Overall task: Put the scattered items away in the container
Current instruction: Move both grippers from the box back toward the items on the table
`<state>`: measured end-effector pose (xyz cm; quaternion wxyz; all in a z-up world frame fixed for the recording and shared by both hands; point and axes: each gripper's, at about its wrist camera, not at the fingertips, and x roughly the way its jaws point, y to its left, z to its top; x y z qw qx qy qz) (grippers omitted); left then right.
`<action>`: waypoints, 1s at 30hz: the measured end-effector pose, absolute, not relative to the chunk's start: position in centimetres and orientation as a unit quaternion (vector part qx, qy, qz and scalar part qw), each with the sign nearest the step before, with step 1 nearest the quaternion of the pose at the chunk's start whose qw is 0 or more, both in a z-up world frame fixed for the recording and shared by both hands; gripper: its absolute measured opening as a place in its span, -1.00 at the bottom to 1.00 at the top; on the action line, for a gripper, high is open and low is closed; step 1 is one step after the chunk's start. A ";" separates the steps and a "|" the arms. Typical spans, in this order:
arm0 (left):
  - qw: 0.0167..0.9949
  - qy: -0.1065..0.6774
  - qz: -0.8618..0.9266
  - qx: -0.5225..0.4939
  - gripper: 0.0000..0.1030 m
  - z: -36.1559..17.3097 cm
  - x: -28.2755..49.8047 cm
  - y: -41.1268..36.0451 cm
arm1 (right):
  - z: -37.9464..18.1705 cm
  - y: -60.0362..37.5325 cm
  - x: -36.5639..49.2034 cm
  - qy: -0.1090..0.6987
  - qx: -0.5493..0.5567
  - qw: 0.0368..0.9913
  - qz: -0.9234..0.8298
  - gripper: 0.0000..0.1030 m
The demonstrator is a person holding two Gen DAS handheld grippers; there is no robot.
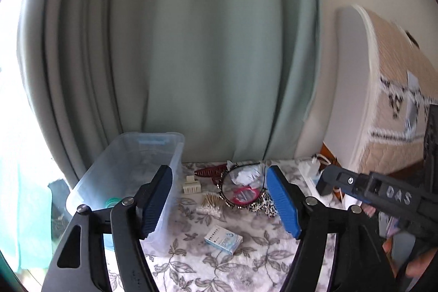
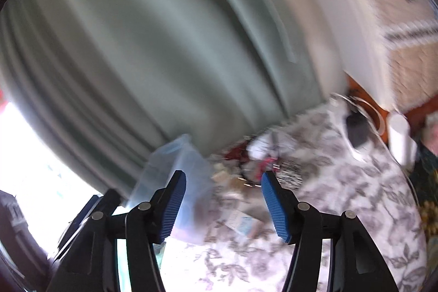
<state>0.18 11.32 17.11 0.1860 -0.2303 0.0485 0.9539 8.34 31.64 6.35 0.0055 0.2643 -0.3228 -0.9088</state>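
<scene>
A clear plastic container point(image 1: 128, 177) stands at the left of a floral-cloth table point(image 1: 246, 259). Scattered items lie to its right: a cream hair claw point(image 1: 191, 185), a dark red clip point(image 1: 210, 172), cotton swabs point(image 1: 209, 205), a round mirror with crumpled paper point(image 1: 243, 186), a leopard-print item point(image 1: 261, 207), and a small blue-white box point(image 1: 224, 239). My left gripper point(image 1: 221, 203) is open and empty, above the items. My right gripper point(image 2: 223, 205) is open and empty; it also shows at the right in the left wrist view point(image 1: 364, 189). The right wrist view is blurred; the container point(image 2: 180, 182) shows there.
A grey-green curtain point(image 1: 191, 45) hangs behind the table. A padded headboard point(image 1: 383, 100) stands at the right. A white power strip with cables point(image 1: 314, 171) lies at the table's right edge. A white cylinder point(image 2: 401, 138) and a dark object point(image 2: 358, 130) lie at the right.
</scene>
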 end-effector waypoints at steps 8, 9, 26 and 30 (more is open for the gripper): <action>0.200 0.073 0.932 -0.293 0.42 13.4 -1.0 13.1 | 1.7 36.1 8.0 -0.367 0.300 -0.042 -0.880 0.19; 0.204 0.075 0.928 -0.303 0.42 12.5 -1.3 13.5 | 1.0 36.5 7.7 -0.372 0.304 -0.046 -0.876 0.19; 0.194 0.094 0.885 -0.413 0.42 0.7 -5.5 17.0 | -7.8 35.9 0.8 -0.362 0.406 -0.053 -0.837 0.20; 0.170 0.075 0.888 -0.420 0.42 -1.2 -6.2 17.4 | -9.8 34.7 -1.3 -0.349 0.430 -0.043 -0.831 0.20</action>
